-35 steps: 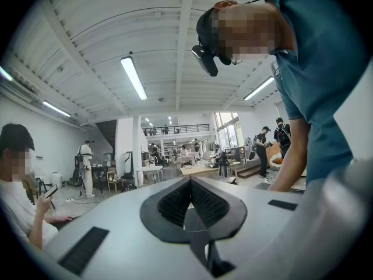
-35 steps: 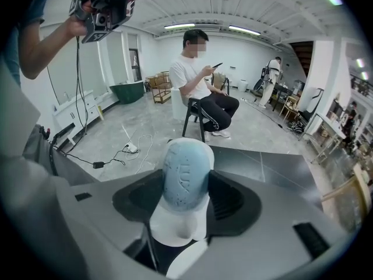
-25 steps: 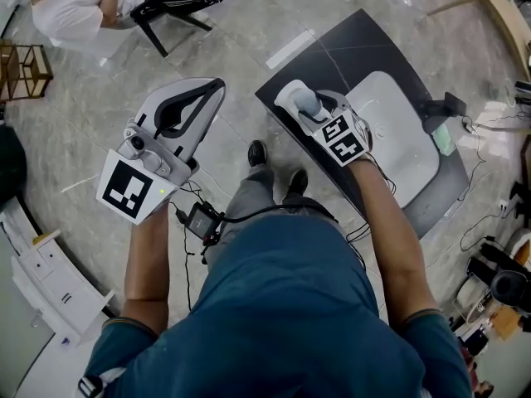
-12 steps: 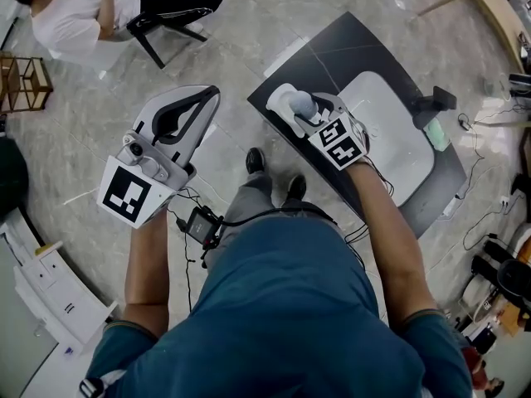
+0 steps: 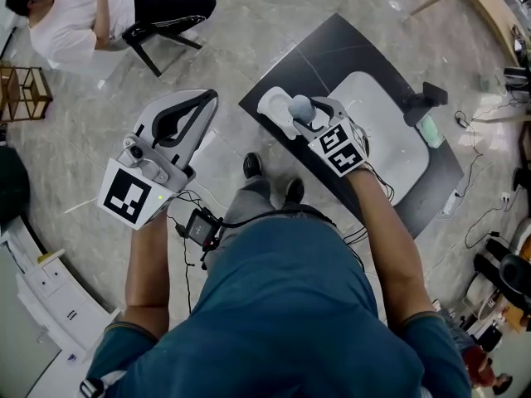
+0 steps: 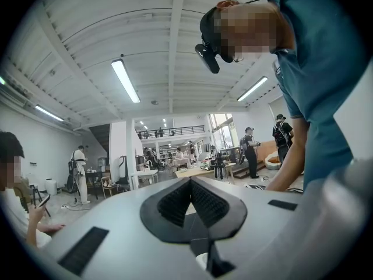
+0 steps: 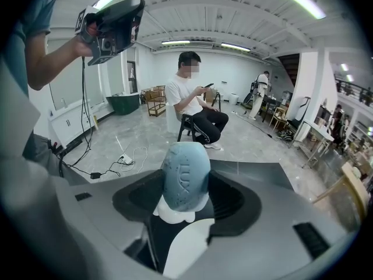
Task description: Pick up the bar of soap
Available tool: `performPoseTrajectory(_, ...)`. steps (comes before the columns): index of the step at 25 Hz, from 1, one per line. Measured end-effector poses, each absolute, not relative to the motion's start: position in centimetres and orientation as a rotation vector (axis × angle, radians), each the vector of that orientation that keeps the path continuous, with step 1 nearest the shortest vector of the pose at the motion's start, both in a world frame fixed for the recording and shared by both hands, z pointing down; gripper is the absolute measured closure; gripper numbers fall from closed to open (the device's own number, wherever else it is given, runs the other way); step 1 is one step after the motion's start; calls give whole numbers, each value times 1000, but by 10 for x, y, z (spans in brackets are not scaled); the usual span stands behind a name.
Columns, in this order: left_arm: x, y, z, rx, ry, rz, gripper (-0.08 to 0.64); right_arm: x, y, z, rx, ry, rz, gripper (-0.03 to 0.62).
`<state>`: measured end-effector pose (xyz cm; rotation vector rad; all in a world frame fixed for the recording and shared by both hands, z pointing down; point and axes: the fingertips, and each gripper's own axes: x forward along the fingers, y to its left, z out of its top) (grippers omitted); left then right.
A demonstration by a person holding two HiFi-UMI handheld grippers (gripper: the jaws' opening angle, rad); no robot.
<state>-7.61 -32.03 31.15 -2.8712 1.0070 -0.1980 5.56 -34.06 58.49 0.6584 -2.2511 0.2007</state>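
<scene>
The bar of soap (image 7: pixel 186 177) is blue-grey, oval and stamped with letters. It stands upright between the black pads of my right gripper (image 7: pixel 187 198), which is shut on it. In the head view the soap (image 5: pixel 300 106) and the right gripper (image 5: pixel 286 113) hang over the near-left corner of the black counter (image 5: pixel 332 48). My left gripper (image 5: pixel 206 99) is held out over the floor to the left, well apart from the soap. Its jaws (image 6: pixel 189 192) meet at the tip with nothing between them.
A white basin (image 5: pixel 390 139) is sunk in the black counter, with a black tap (image 5: pixel 425 98) and a pale green item (image 5: pixel 429 129) beside its far right end. A person sits on a chair (image 5: pixel 158 31) at the upper left. Cables (image 5: pixel 485 214) lie on the floor at the right.
My right gripper has moved a little left and away from the basin, carrying the soap. The left gripper has barely shifted.
</scene>
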Motion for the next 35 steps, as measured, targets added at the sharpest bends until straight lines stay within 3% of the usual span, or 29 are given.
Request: performPoseTrajectory(35,-11,-302,313,-2906,902,-169,558,138,-264,628,718,-2181,400,333)
